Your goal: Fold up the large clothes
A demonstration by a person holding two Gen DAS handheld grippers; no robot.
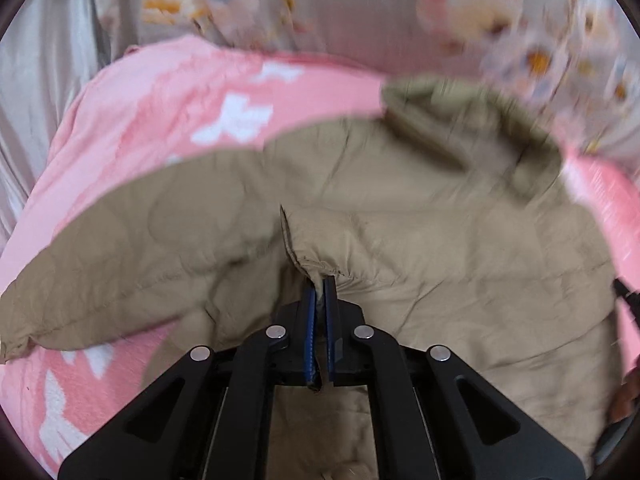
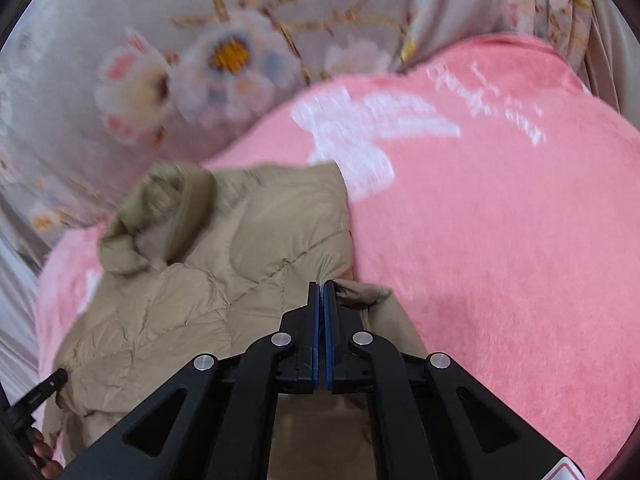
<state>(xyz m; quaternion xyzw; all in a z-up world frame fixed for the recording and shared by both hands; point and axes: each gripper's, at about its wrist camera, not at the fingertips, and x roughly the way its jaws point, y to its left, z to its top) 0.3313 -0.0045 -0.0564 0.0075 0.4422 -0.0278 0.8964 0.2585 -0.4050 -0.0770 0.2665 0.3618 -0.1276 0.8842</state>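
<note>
A pink fleece blanket (image 1: 152, 120) with white butterfly-like shapes is spread as the working surface; what lies beneath it cannot be made out. Behind it, a grey cloth printed with pale flowers (image 2: 224, 52) fills the background, and plain grey folds (image 1: 44, 80) are seen at the far left of the left wrist view. Much of that backdrop is blurred.

A tan quilted jacket (image 1: 420, 240) is laid on the blanket, its stitched panels creased and its hood or collar (image 2: 160, 216) bunched at the far end. In the left wrist view one sleeve (image 1: 100, 264) is stretched out to the left over the pink fleece.

The left tongs (image 1: 320, 284) are clamped on a gathered fold of the jacket's hem, and a strip of tan fabric is seen pinched between the blue pads. The right tongs (image 2: 322, 286) are closed as well, at the jacket's right edge; a small tan flap (image 2: 360, 294) lies just beside the tips, and a thin layer of fabric seems to be caught between the pads, though this is not clearly shown.

At the lower left edge of the right wrist view, part of the other tool is seen with the fingers (image 2: 42, 450) of a hand around it.
</note>
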